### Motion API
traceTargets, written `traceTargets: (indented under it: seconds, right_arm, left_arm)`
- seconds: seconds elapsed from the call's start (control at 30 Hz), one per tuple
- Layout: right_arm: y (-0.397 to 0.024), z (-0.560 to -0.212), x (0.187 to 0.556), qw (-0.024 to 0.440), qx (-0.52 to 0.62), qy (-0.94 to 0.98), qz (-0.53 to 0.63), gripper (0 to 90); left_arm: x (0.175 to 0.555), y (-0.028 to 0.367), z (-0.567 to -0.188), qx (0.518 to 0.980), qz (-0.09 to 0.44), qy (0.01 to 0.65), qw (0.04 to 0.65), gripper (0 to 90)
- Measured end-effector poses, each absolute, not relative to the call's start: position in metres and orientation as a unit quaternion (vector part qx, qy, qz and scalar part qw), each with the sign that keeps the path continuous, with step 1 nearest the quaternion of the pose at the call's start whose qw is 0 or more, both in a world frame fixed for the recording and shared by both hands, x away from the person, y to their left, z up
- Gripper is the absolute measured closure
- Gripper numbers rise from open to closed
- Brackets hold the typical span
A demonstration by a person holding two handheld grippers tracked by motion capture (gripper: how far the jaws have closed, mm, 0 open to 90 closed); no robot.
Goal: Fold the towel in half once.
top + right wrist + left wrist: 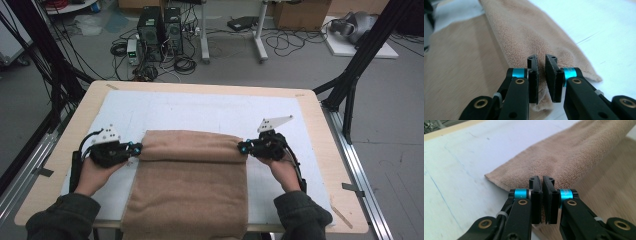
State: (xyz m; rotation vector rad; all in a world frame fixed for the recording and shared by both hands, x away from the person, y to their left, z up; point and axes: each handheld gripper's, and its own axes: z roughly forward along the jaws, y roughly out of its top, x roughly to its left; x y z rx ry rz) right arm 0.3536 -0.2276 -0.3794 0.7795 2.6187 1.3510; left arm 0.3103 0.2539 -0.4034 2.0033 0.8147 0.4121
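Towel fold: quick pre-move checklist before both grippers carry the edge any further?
1. Left gripper pinching the towel: ok, jaws nearly together with cloth between them at the towel's left edge.
2. Right gripper pinching the towel: ok, cloth caught between the jaws, though a thin gap shows near the tips.
3. Both grips level with each other: ok, in the high view they sit at the two ends of the same folded edge.
4. Fold line straight: ok, the raised edge runs evenly across.
5. Near end of the towel on the table: not ok, it hangs over the front edge.
6. How many layers each grip holds: cannot tell.
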Motion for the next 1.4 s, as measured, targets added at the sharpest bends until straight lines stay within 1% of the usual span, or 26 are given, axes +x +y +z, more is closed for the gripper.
traceTargets:
  seconds: [0.03,0.1,0.17,0.27,0.3,0.33,0.4,0.43,0.47,0.53,0.57,0.67,0.73,0.8,0.87,1.03,1.13,1.17,1.23,1.27,1.3,1.33,1.4]
  right_arm:
    - [-0.227,-0.382,0.347,0.045,0.252,0.862,0.438,81.3]
    - [-0.227,-0.391,0.336,0.046,0.249,0.867,0.429,81.3]
    - [-0.229,-0.402,0.328,0.035,0.254,0.869,0.423,81.3]
    - [-0.232,-0.421,0.320,0.018,0.259,0.871,0.417,81.1]
    - [-0.232,-0.426,0.318,0.014,0.262,0.872,0.412,80.7]
    - [-0.232,-0.430,0.318,0.013,0.262,0.874,0.409,79.2]
    - [-0.233,-0.433,0.318,0.006,0.268,0.871,0.411,70.0]
    - [-0.234,-0.432,0.319,0.001,0.268,0.868,0.418,63.3]
    - [-0.235,-0.429,0.319,0.001,0.269,0.863,0.428,58.0]
    - [-0.238,-0.421,0.321,-0.011,0.264,0.851,0.453,53.0]
    - [-0.238,-0.416,0.323,-0.003,0.267,0.847,0.460,50.7]
    - [-0.235,-0.406,0.332,0.026,0.271,0.850,0.451,47.3]
    - [-0.231,-0.404,0.341,0.048,0.281,0.853,0.438,46.2]
    - [-0.227,-0.404,0.351,0.054,0.286,0.849,0.441,46.4]
    - [-0.221,-0.406,0.363,0.058,0.292,0.853,0.429,46.4]
    - [-0.212,-0.423,0.385,0.064,0.319,0.858,0.398,47.9]
    - [-0.208,-0.435,0.391,0.073,0.328,0.867,0.369,51.9]
    - [-0.206,-0.438,0.392,0.071,0.328,0.871,0.358,53.5]
    - [-0.204,-0.440,0.390,0.095,0.312,0.876,0.356,59.7]
    - [-0.204,-0.440,0.389,0.098,0.304,0.878,0.357,63.5]
    - [-0.205,-0.441,0.388,0.096,0.302,0.876,0.363,67.2]
    - [-0.205,-0.442,0.388,0.093,0.300,0.875,0.368,75.7]
    - [-0.205,-0.441,0.388,0.087,0.296,0.877,0.369,81.8]
  left_arm:
    - [0.302,0.254,-0.407,0.807,0.164,0.330,0.462,85.3]
    - [0.288,0.253,-0.410,0.813,0.163,0.318,0.459,85.3]
    - [0.279,0.252,-0.415,0.813,0.161,0.315,0.463,85.3]
    - [0.276,0.252,-0.424,0.824,0.145,0.312,0.449,84.7]
    - [0.277,0.251,-0.426,0.827,0.138,0.315,0.445,83.8]
    - [0.278,0.251,-0.428,0.829,0.132,0.318,0.440,80.9]
    - [0.280,0.252,-0.427,0.823,0.142,0.331,0.438,66.2]
    - [0.282,0.254,-0.424,0.818,0.142,0.337,0.445,61.8]
    - [0.283,0.256,-0.421,0.813,0.145,0.338,0.451,61.1]
    - [0.289,0.258,-0.412,0.804,0.155,0.345,0.459,57.2]
    - [0.292,0.258,-0.407,0.800,0.157,0.348,0.463,56.4]
    - [0.306,0.252,-0.398,0.797,0.169,0.350,0.462,55.7]
    - [0.318,0.246,-0.397,0.802,0.165,0.355,0.451,55.8]
    - [0.330,0.240,-0.401,0.805,0.168,0.364,0.437,56.0]
    - [0.342,0.235,-0.407,0.810,0.158,0.370,0.427,56.0]
    - [0.364,0.232,-0.430,0.813,0.155,0.406,0.388,55.8]
    - [0.372,0.233,-0.440,0.816,0.153,0.420,0.367,55.9]
    - [0.372,0.233,-0.441,0.814,0.155,0.420,0.370,56.8]
    - [0.371,0.232,-0.441,0.818,0.162,0.413,0.367,63.8]
    - [0.372,0.233,-0.441,0.819,0.157,0.410,0.370,71.9]
    - [0.372,0.232,-0.441,0.817,0.154,0.411,0.373,77.7]
    - [0.372,0.232,-0.441,0.820,0.155,0.409,0.370,80.9]
    - [0.371,0.230,-0.441,0.821,0.159,0.406,0.368,83.4]
